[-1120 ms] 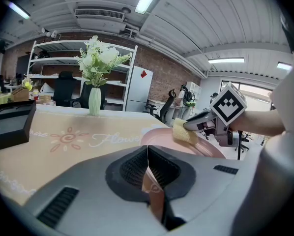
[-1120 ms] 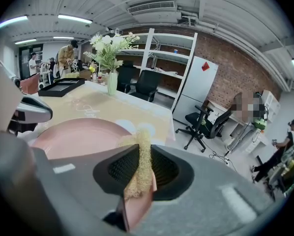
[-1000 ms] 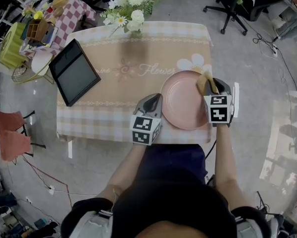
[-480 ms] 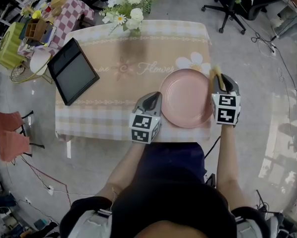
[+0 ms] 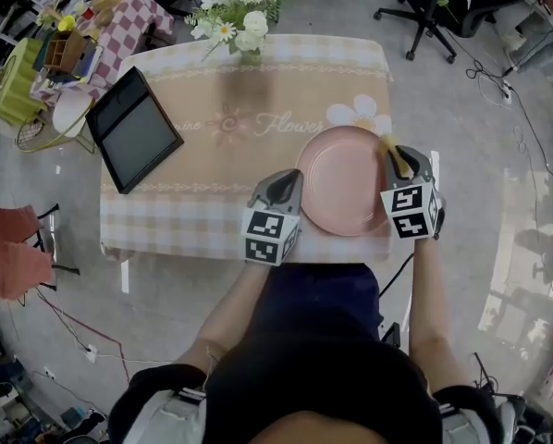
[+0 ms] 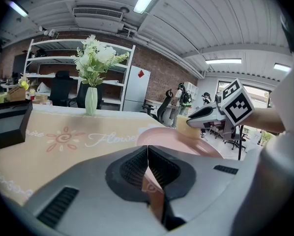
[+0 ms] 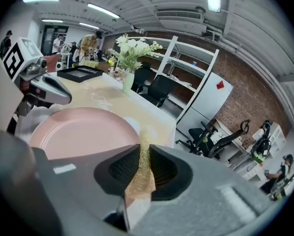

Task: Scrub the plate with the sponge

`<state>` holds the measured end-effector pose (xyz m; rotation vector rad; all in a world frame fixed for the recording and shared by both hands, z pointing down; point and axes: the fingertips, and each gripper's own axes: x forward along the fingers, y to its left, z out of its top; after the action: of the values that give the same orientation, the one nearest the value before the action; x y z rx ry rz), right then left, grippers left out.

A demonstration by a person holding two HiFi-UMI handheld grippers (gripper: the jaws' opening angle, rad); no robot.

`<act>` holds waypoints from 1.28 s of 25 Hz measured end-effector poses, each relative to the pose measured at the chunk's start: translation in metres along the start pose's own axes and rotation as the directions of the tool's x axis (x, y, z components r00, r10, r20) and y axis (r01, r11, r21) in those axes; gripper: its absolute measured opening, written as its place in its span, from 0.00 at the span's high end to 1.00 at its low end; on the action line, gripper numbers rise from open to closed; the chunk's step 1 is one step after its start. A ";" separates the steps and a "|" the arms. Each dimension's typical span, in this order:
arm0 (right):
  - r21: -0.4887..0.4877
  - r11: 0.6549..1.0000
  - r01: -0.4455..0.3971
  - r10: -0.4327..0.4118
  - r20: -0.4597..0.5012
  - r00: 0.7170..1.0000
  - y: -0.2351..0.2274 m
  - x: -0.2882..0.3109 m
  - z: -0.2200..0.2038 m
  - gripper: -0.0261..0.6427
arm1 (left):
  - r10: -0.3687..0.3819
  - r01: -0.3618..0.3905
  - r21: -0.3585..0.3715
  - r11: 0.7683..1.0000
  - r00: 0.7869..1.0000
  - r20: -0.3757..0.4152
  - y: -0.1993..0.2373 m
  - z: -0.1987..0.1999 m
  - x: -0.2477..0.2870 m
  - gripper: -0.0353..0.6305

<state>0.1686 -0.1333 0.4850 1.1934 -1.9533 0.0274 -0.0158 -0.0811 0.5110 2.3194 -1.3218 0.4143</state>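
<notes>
At the near edge of the tabletop, our left gripper (image 5: 284,185) has its jaws pressed together on nothing we can make out. Its tips sit just beside the left rim of the pink plate (image 5: 341,192), which lies by the near right corner. Our right gripper (image 5: 401,160) is clamped on the yellow sponge (image 5: 393,154) at the plate's right rim, and to scrub well we judge we should press the sponge flat and sweep across toward the far rim, bracing the plate with the left gripper against sliding.
</notes>
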 end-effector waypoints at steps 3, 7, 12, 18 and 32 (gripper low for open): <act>-0.077 0.996 -0.048 0.044 -0.053 0.998 0.015 0.004 -0.010 0.87 | -0.007 0.007 -0.001 1.000 1.000 -0.006 -0.002 -0.001 0.000 0.93; -0.125 0.988 -0.090 0.076 -0.116 0.990 0.029 0.009 -0.025 0.87 | -0.009 0.009 0.002 1.000 1.000 -0.009 -0.003 -0.003 0.001 0.93; -0.067 0.992 -0.105 0.095 -0.142 0.985 0.030 0.013 -0.028 0.87 | -0.006 0.006 0.001 1.000 1.000 -0.012 -0.002 -0.004 0.001 0.93; -0.009 0.989 -0.150 0.147 -0.156 0.977 0.035 0.012 -0.032 0.87 | -0.008 0.008 0.004 1.000 1.000 -0.015 -0.003 -0.005 0.001 0.93; -0.018 0.969 -0.248 0.240 -0.183 0.953 0.061 0.004 -0.037 0.88 | -0.002 0.002 0.002 1.000 1.000 -0.012 -0.002 -0.005 0.002 0.93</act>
<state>0.1454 -0.0880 0.5347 0.8844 -1.9198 0.2156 -0.0129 -0.0792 0.5155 2.3164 -1.3137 0.4292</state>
